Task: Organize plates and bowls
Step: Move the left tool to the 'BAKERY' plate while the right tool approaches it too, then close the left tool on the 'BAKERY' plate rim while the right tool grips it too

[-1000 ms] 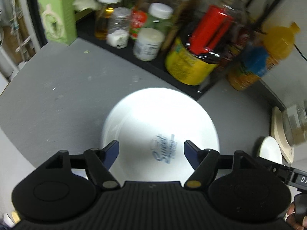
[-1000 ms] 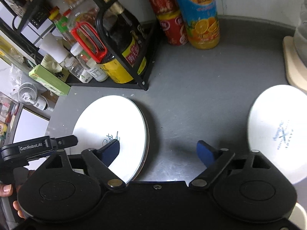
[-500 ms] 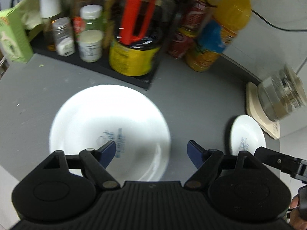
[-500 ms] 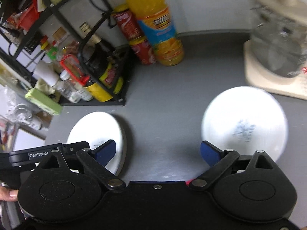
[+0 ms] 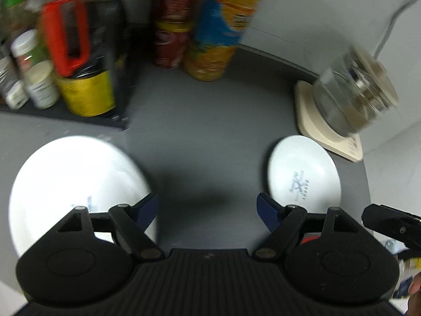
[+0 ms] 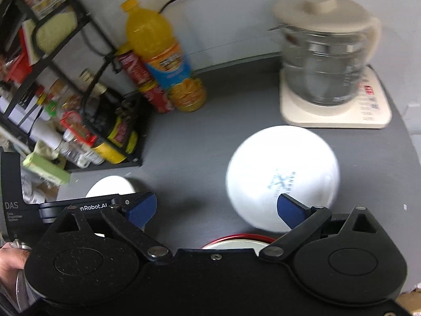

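Left wrist view: your left gripper (image 5: 208, 206) is spread wide with nothing in it, hanging over bare grey counter (image 5: 205, 142). The big white plate (image 5: 76, 184) sits under its left finger, the small white plate (image 5: 302, 173) off to the right by the kettle (image 5: 350, 97).

Right wrist view: your right gripper (image 6: 217, 208) is released too, right fingertip over the small white plate (image 6: 281, 173). A red-rimmed dish (image 6: 236, 242) peeks out just below.

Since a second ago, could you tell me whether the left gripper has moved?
Yes. The left gripper has swung right: the large white plate, earlier centred between its fingers, now lies to their left, and the small white plate shows on the right.
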### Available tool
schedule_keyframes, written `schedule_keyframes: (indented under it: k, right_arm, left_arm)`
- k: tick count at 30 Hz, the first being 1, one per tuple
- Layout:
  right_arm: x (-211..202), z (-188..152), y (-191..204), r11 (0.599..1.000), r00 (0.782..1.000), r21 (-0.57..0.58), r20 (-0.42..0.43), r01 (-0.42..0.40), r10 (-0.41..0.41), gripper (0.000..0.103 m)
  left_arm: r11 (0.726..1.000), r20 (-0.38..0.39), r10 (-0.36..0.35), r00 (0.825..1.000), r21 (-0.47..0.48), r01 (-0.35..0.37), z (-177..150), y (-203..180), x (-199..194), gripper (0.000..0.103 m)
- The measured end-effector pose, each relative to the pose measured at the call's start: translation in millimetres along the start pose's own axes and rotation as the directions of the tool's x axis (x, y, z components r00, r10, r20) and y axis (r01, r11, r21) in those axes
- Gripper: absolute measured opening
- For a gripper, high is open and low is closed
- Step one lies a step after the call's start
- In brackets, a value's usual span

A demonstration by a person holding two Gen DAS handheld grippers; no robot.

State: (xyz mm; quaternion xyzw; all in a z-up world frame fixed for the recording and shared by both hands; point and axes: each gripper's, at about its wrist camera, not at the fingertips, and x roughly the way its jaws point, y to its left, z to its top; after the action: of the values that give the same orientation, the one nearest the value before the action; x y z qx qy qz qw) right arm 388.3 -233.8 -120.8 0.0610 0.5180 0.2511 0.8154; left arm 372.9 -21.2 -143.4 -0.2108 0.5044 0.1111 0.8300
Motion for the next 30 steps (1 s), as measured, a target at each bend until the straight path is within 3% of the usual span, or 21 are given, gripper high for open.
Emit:
schedule_keyframes:
  k: [8, 16, 25, 30]
  right_arm:
    - [-3, -6, -39, 0.993, 0.998, 0.096, 0.018, 0.065, -0.067, 0.099]
    - [1, -9, -69, 0.979, 0.991, 0.164, 0.030, 0.121, -0.127, 0.097]
    - [23, -17, -117, 0.943, 0.990, 0.304, -0.003, 0.138, -0.144, 0.069]
    - [40, -22, -140, 0.924, 0.991, 0.360, -0.035, 0.130, -0.126, 0.051]
  left_arm:
    - [0.996, -0.051, -0.039, 0.998, 0.075, 0.042, 11, -34, 32, 0.080]
    - [0.995, -0.121, -0.037, 0.992, 0.085, 0.048, 21, -48, 72, 0.080]
    - [0.995, -0.177, -0.072, 0.982, 0.056, 0.084, 26, -54, 108, 0.073]
    - [0.995, -0.208, -0.099, 0.973, 0.011, 0.103, 29, -56, 125, 0.056]
